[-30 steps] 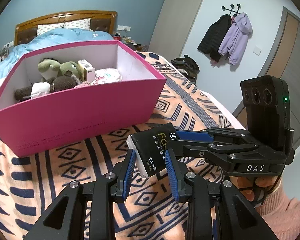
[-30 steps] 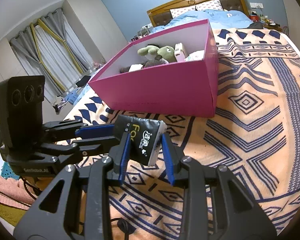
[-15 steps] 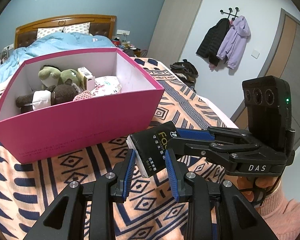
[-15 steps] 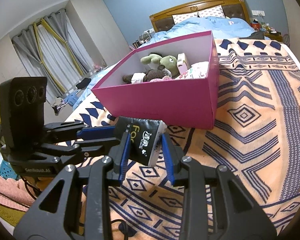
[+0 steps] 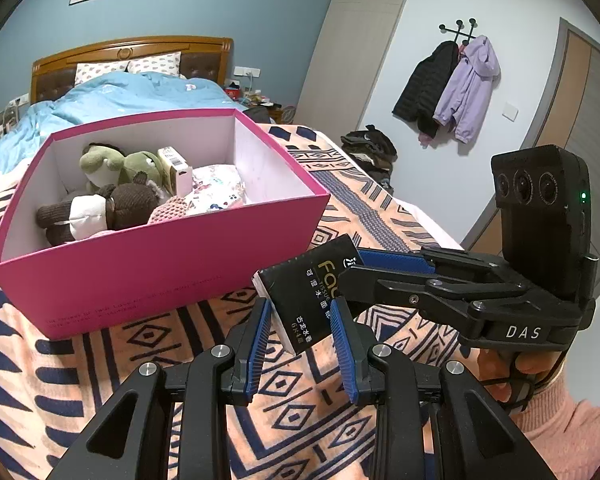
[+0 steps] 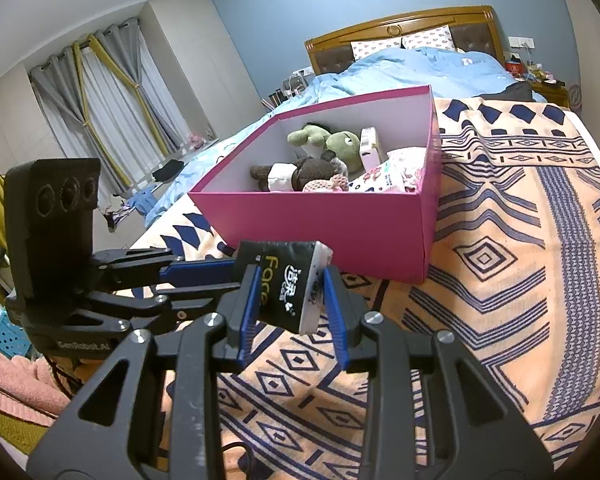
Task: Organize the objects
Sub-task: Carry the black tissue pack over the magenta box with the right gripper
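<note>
Both tools gripped one black tissue pack (image 5: 314, 294) between them, above the patterned blanket (image 5: 380, 216) on the bed and just in front of the pink box (image 5: 140, 276). The left tool (image 5: 300, 330) was closed about as far as it goes, its blue pads pressed against the near end of the pack; the right tool (image 6: 288, 294) was narrowly set and clamped on the other end, its arm reaching in from the side in the left wrist view. Compared with a second earlier, neither grip had changed and the pack sat in the same place between the pads. What had changed was the view past it: the box sat lower in both pictures, so more of its inside showed, with the green plush toy (image 5: 112, 162), the brown knitted toy (image 5: 104, 210), a small white carton (image 5: 176, 168) and a floral packet (image 5: 216, 188) lying along the back and middle. That suggested the two tools had been lifted or tipped together, carrying the pack up toward the level of the near rim. The pack was not yet over the box, so the drop was still to come, and the near part of the box floor looked like the free spot for it.
</note>
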